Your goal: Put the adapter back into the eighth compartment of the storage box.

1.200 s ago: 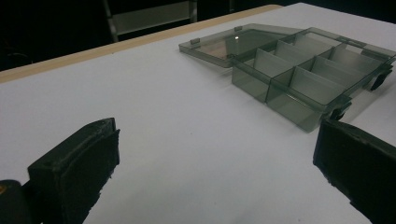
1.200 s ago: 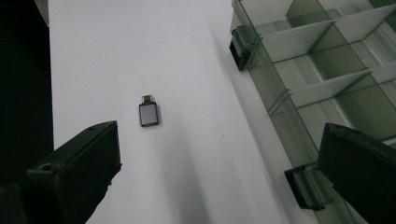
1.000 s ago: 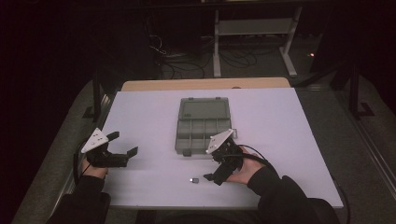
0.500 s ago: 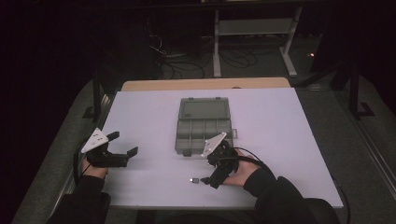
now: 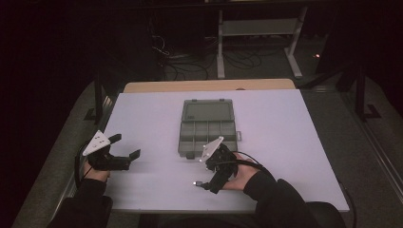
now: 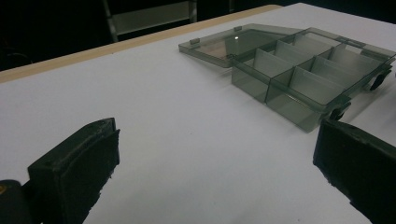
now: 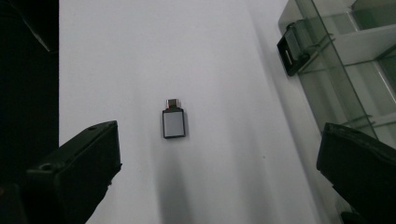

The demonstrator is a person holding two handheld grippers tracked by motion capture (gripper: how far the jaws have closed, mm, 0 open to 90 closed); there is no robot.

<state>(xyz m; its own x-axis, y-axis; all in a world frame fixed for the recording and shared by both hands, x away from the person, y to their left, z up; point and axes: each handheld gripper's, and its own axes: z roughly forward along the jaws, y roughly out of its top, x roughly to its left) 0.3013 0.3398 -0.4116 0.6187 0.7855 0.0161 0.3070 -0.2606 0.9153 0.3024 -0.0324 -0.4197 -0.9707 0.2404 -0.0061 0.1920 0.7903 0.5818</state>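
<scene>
Looking down from the high view, the white counter (image 5: 294,142) carries a smoky-grey compartment box (image 5: 207,128) with its lid folded open toward the far edge. The right gripper (image 5: 203,184) hangs over the near part of the counter, just in front of the box, pointing down at a small silver adapter (image 5: 196,182) that lies right at its tips. The left gripper (image 5: 127,147) rests well apart near the left edge, jaws spread and holding nothing, so the right hand (image 5: 237,176) is plainly the nearer one.

From the left gripper view, that gripper's two black jaws stand wide apart over bare counter, and the box sits ahead and to the right, its dividers and flat lid clear to see.

From the right gripper view, the adapter (image 7: 173,122) lies flat on the counter between the wide-open jaws, somewhat nearer the left one. Its long axis runs straight up the picture, along the gripper's pointing direction, with the small plug end farthest away. The jaws therefore face its two long sides, which looks like the right line-up for a pinch across the narrow width once the gripper drops. One black latch (image 7: 292,49) of the box shows at upper right.
</scene>
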